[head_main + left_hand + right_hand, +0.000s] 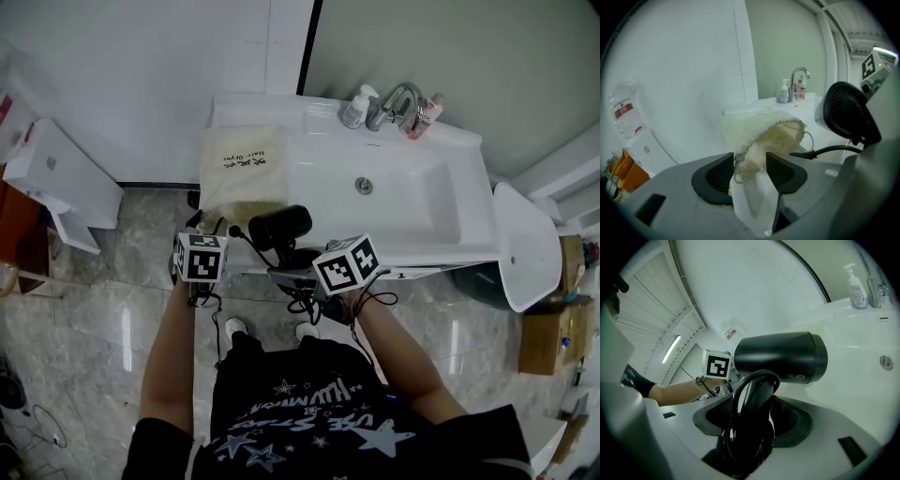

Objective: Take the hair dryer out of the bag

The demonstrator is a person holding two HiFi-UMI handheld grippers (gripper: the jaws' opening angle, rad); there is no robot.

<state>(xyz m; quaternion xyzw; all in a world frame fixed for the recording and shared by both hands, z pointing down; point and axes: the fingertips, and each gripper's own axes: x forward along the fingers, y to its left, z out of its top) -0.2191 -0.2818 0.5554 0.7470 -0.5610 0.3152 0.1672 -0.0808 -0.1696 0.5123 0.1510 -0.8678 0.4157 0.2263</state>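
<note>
A cream drawstring bag (242,164) lies on the left end of the white sink counter (450,239), its open mouth facing me. My left gripper (210,227) is open at that mouth; in the left gripper view the bag's (761,133) gathered edge hangs loose between the spread pads of the left gripper (750,161). The black hair dryer (281,225) is outside the bag, above the counter's front edge. My right gripper (752,413) is shut on its handle and coiled cord, and the dryer's barrel (780,357) lies crosswise above the jaws. The dryer's rear grille (846,115) shows right of the bag.
The sink basin (394,197) takes up the middle of the counter, with a faucet (398,103) and a soap bottle (356,108) at the back. A white box (61,178) stands on the floor at the left, a white oval lid (525,244) at the right.
</note>
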